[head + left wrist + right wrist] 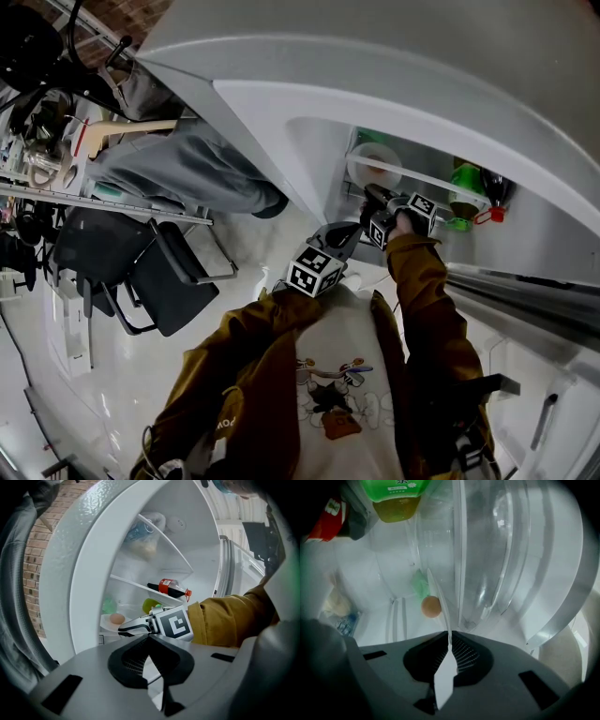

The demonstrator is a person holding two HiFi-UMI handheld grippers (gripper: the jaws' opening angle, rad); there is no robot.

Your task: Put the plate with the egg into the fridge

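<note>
A white plate [108, 623] with a brown egg [117, 618] on it is held over the fridge's lower shelf. My right gripper [123, 629] is shut on the plate's near rim. In the right gripper view the plate [445, 674] runs edge-on between the pads of the right gripper [449, 641], and the egg [431, 606] lies just beyond. From the head view the plate [373, 161] sits inside the open fridge ahead of the right gripper [370, 194]. My left gripper [345, 232] hangs back near my chest, and in its own view the left gripper [149, 639] is shut on nothing.
On the shelf above lie a dark red-capped bottle [171, 588] and a green bottle [150, 605]. A clear drawer [497, 564] curves to the plate's right. A bag of food [140, 536] sits higher up. Another person in grey [178, 159] and a black chair [159, 272] are at the left.
</note>
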